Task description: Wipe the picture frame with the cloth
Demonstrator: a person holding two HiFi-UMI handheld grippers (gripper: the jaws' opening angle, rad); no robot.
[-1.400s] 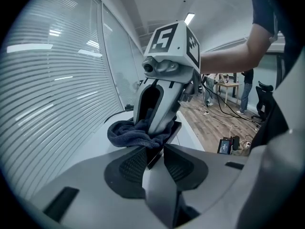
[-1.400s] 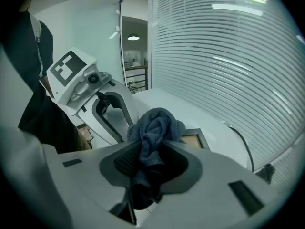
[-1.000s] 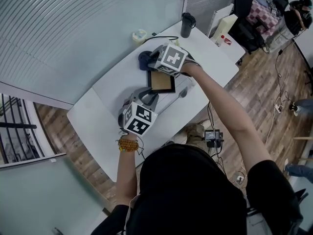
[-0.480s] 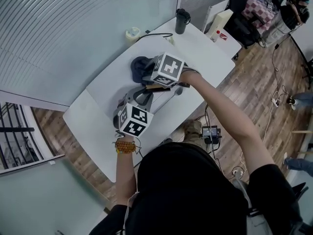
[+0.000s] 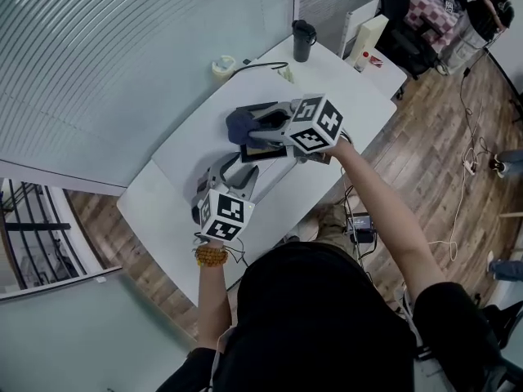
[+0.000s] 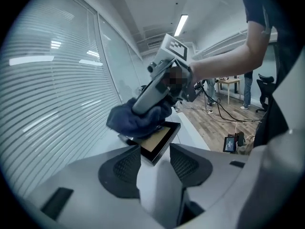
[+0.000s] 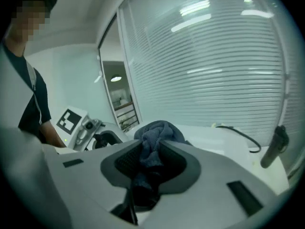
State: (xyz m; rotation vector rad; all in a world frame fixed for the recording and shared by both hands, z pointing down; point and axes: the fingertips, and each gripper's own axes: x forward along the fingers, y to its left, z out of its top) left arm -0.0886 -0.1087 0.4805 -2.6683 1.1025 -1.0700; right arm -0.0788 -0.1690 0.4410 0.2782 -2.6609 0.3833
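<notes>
White tabletop [image 5: 184, 166] stretched under it all. Nearest me, the left gripper [image 6: 155, 150] had just been opening its jaws. They stood apart with the near corner of the picture frame [image 6: 161, 137] between them, not squeezing it. That frame looked light, stiff and probably breakable, so I'd have taken it by the black moulding at a corner, never the face. It was small and black-edged, with a tan panel, down at the table. Beyond, the right gripper [image 7: 151, 146], lately tightening, was clamped on the soft, bunched dark-blue cloth [image 6: 136, 120] over the frame's far end.
</notes>
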